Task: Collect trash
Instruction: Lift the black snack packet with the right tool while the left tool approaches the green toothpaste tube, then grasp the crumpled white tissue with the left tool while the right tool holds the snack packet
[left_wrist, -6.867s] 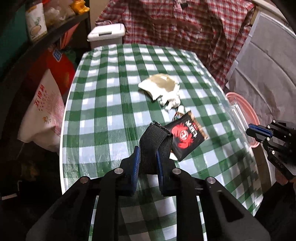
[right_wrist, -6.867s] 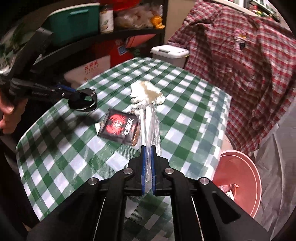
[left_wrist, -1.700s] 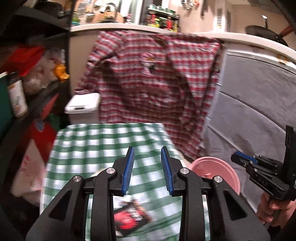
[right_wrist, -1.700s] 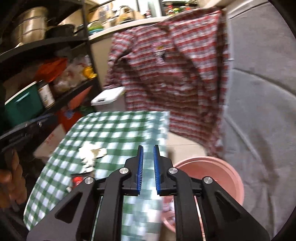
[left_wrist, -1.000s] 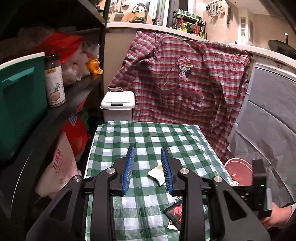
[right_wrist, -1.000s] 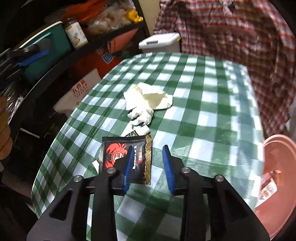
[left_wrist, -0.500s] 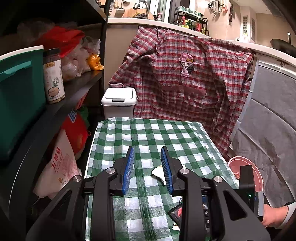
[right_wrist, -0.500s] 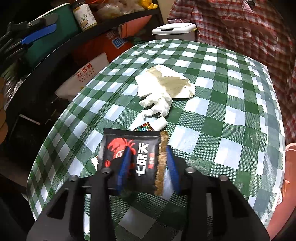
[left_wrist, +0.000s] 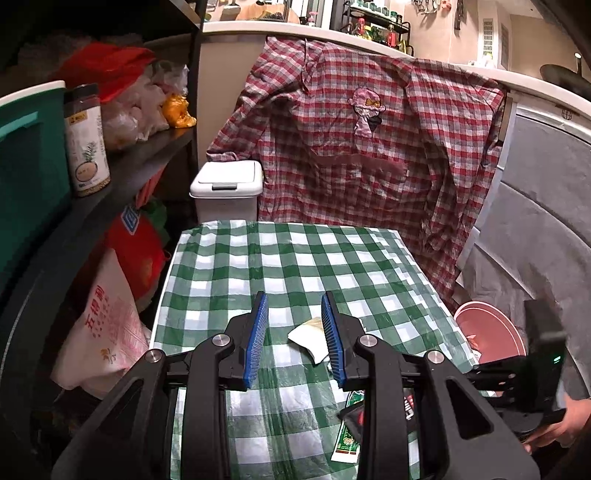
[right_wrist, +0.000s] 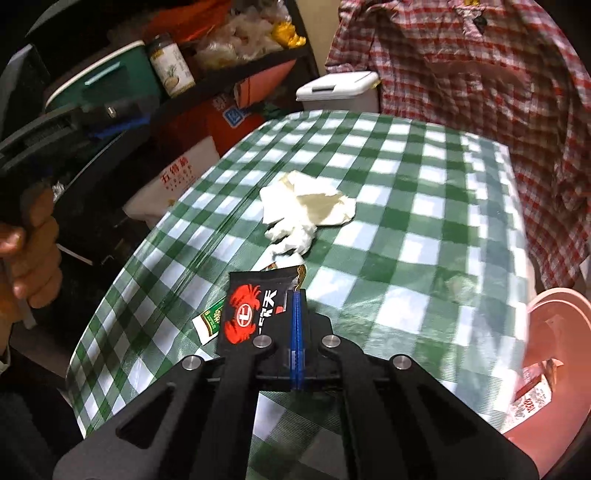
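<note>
A black snack wrapper with a red crab print is bent up off the green checked table. My right gripper is shut on its right edge. A small green-and-white sachet lies under the wrapper's left corner. Farther back lies a crumpled white tissue. My left gripper hovers open above the table with nothing between its fingers. Beyond it I see the tissue, and low on the right the sachet. A pink bin holding trash stands off the table's right edge.
A white lidded bin stands behind the table, below a hanging plaid shirt. Dark shelves with a jar and a green box run along the left, with bags on the floor. A grey cover drapes the right.
My right gripper went down over the black wrapper, shut on its edge and raised it off the cloth. My left gripper sank slightly toward the table and stayed open.
</note>
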